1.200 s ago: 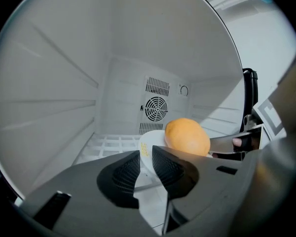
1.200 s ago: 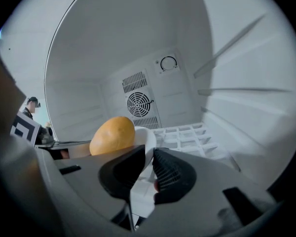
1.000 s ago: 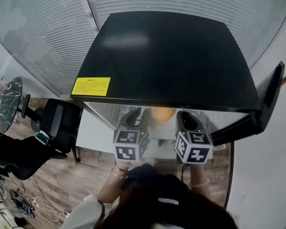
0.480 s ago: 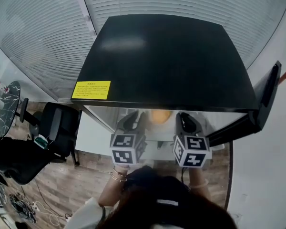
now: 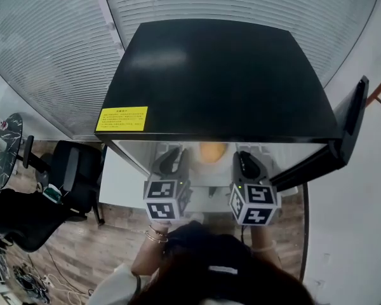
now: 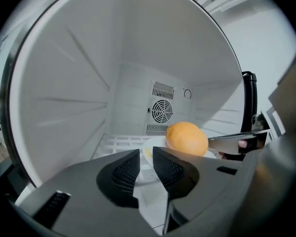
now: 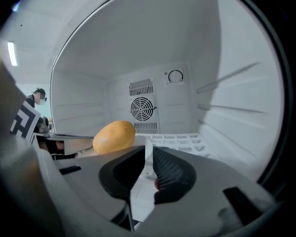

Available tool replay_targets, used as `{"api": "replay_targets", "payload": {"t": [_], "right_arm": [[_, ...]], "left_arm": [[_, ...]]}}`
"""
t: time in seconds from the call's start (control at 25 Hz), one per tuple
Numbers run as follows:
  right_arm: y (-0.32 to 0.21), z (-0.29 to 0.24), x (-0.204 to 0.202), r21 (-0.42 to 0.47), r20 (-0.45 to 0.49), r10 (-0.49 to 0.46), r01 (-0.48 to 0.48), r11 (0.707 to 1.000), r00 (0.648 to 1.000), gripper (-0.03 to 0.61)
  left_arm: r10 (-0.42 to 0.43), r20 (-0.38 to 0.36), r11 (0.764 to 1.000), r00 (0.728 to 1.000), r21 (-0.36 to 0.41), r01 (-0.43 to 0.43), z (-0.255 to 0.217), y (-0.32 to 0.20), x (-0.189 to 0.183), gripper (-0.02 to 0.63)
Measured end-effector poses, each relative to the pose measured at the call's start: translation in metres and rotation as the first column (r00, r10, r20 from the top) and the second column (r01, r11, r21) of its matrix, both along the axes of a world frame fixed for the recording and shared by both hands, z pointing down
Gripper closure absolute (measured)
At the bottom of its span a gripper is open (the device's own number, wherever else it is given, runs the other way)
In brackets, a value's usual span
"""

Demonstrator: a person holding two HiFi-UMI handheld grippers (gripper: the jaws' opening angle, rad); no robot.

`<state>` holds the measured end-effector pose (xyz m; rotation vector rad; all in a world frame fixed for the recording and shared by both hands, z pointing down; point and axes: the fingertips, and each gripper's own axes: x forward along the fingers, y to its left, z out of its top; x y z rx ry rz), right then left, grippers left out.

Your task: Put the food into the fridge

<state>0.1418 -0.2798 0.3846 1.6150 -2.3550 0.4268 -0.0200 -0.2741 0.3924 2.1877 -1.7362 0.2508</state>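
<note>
- The right gripper point(image 7: 149, 151), its jaws just closing, pinches the rim of the white plate point(image 6: 151, 146).
- The left gripper point(image 6: 145, 154) has its jaws narrowly apart at the plate's other rim.
- The orange-yellow food point(image 6: 186, 138) sits on the plate inside the open fridge point(image 5: 222, 75), near the front edge of the wire shelf point(image 6: 121, 142).
- A fan grille point(image 6: 162, 110) is on the back wall.

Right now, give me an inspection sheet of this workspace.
Surface: white wire shelf inside the open black fridge.
Job's things: orange-yellow food on a white plate, inside the fridge.
Clutter: nothing seen.
Tools: left tool open, with the plate rim at its tips. Right tool appears shut on the plate's edge, jaws having just closed further.
Cables: tangle on the wooden floor.
Surroundings: blinds, black chair, fridge door swung right.
</note>
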Motion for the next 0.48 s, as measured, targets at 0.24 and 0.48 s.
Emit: {"api": "replay_targets", "payload": {"t": [0.24, 0.48], "right_arm": [[0.011, -0.004, 0.004, 0.043, -0.007, 0.025, -0.025, 0.999, 1.000, 0.582], [0.037, -0.008, 0.002, 0.067, -0.007, 0.005, -0.004, 0.998, 1.000, 0.583]], "left_arm": [[0.016, -0.034, 0.999, 0.999, 0.045, -0.014, -0.012, 0.013, 0.002, 0.551], [0.019, -0.041, 0.998, 0.999, 0.062, -0.016, -0.020, 0.041, 0.006, 0.600]]}}
